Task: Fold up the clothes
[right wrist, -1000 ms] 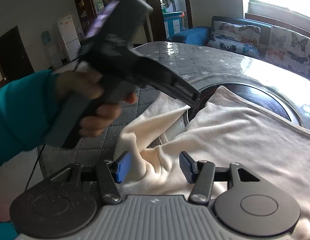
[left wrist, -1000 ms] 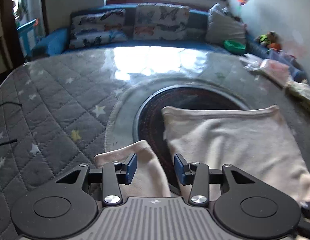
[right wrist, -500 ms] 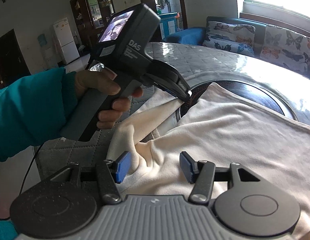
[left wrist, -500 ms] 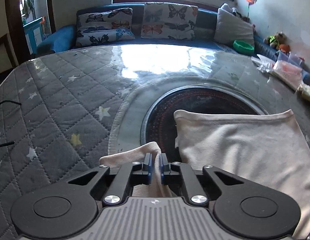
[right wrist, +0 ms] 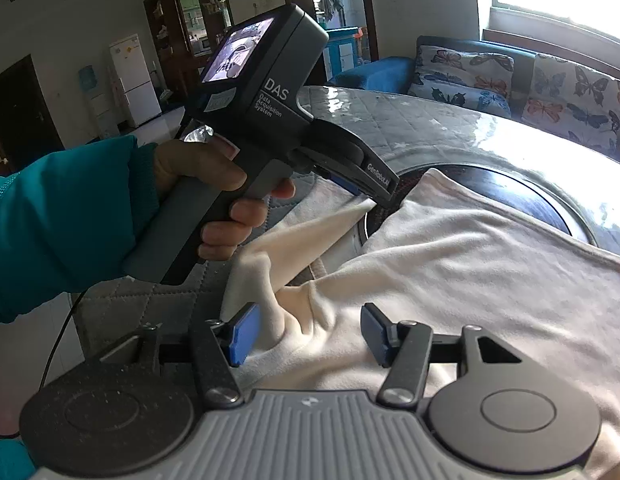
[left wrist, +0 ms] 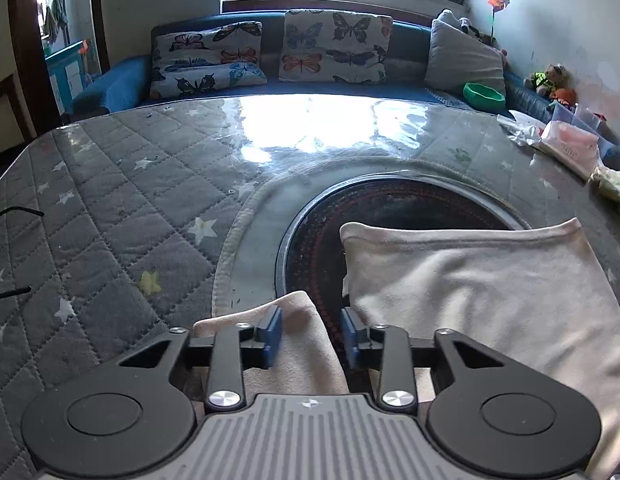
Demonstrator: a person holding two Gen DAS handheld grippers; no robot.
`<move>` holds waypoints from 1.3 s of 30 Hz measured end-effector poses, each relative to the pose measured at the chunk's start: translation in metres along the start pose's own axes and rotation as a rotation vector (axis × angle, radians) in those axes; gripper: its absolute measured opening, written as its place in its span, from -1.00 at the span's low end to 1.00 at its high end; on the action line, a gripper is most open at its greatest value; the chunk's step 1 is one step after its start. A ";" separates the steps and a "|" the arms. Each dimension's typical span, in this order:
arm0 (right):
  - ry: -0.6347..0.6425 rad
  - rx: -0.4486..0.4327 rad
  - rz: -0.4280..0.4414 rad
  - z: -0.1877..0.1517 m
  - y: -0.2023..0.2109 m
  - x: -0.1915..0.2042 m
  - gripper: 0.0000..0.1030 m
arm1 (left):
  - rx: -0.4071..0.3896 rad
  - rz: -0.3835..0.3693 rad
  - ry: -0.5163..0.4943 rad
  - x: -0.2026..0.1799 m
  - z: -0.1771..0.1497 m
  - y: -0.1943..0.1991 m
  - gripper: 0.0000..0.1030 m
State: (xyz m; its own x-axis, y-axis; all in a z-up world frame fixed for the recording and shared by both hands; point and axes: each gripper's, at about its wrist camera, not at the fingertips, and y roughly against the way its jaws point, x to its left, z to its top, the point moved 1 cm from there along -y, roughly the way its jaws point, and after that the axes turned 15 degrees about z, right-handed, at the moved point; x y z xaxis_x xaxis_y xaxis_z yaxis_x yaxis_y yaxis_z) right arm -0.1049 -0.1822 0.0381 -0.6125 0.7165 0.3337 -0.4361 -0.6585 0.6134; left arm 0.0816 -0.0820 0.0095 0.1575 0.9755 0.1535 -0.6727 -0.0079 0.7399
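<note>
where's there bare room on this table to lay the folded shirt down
The quilted star-print cover left of the round dark inset lies bare, as does the glossy strip toward the sofa. The far right edge is crowded with plastic bags; the cream shirt fills the near right.

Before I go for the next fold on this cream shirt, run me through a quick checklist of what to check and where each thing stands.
1. Left gripper open: ok, blue pads apart.
2. Sleeve between the left pads: ok, it lies in the gap, not clamped.
3. Right gripper open: ok, pads wide apart.
4. Right gripper over cloth: ok, above the cream shirt near the armpit folds.
5. Shirt body flat: not ok, wrinkles near the sleeve joint.
6. Sleeve free of the table: cannot tell, its underside is hidden.
</note>
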 end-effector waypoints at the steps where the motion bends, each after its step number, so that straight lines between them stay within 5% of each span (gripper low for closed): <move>1: -0.002 -0.001 0.000 0.000 0.000 -0.001 0.10 | -0.001 0.002 -0.002 0.000 0.000 -0.001 -0.30; 4: -0.008 -0.004 -0.002 -0.001 0.001 -0.002 0.10 | -0.005 0.008 -0.010 -0.001 0.000 -0.003 -0.34; 8: -0.009 -0.008 -0.006 -0.002 0.004 -0.001 0.11 | -0.019 0.008 -0.011 0.004 -0.003 -0.004 -0.83; 10: -0.008 -0.010 -0.008 -0.002 0.005 -0.001 0.11 | -0.020 -0.004 0.009 0.010 -0.004 -0.003 -0.91; 22: 0.031 -0.002 0.000 0.004 0.003 0.014 0.11 | -0.152 -0.036 0.290 0.106 -0.032 0.061 -0.94; 32: 0.098 0.070 0.069 0.003 -0.023 0.036 0.13 | -0.298 0.007 0.425 0.178 -0.114 0.133 -0.94; 39: 0.114 0.170 0.136 -0.015 -0.045 0.049 0.15 | -0.186 0.109 0.481 0.199 -0.150 0.115 -0.93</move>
State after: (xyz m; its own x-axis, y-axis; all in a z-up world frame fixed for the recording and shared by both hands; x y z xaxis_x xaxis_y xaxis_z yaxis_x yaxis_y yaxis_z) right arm -0.1252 -0.1204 0.0164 -0.7326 0.5872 0.3443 -0.2335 -0.6919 0.6832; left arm -0.0731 0.1448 0.0268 -0.2411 0.9621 -0.1272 -0.7907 -0.1188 0.6005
